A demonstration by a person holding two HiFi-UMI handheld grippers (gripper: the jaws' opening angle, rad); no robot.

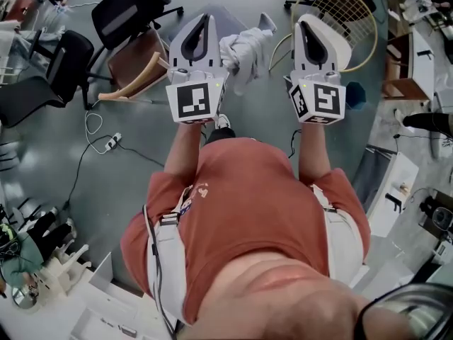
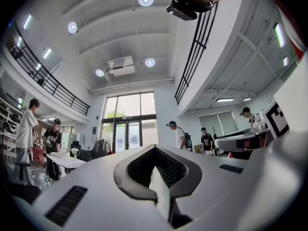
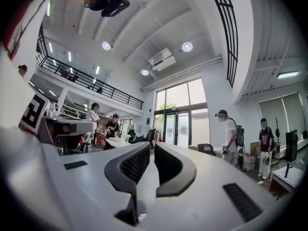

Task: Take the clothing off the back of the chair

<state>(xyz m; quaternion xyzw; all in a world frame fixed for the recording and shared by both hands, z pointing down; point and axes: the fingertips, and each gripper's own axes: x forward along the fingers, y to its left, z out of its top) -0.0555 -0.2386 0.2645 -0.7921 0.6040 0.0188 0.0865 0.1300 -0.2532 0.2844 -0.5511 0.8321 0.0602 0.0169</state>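
- The clothing point(image 1: 244, 52), a pale grey-white bundle, is seen in the head view draped over a support between the two grippers. That support is mostly covered by it, so the chair back itself cannot be made out with certainty.
- The left gripper point(image 1: 206, 20) is held out level, and its fingers point(image 2: 185, 170) are seen closed tip to tip in the left gripper view. Nothing is held between them.
- The right gripper point(image 1: 306, 23) is held out in the same way. Its fingers point(image 3: 175, 170) are drawn together with only a thin slit left between them, and nothing is gripped.
- Only the room ahead is shown in both gripper views. The garment is therefore judged to lie lower than the line along which the fingers point.
- In the head view the clothing lies to the right of the left gripper and to the left of the right gripper. Its near edge appears just beside the left gripper, while a clear gap is left on the right gripper's side, so the left hand is judged the nearer.
- The garment's long axis runs roughly along the direction in which both grippers point, from a sleeve-like end far ahead to a bunched end closer to the person.
- For the coming move, it is judged that the fingers must first be opened and a gripper tipped down and inward onto the bunched cloth.
- A wire chair point(image 1: 354, 13) stands beyond the right gripper and is not involved.
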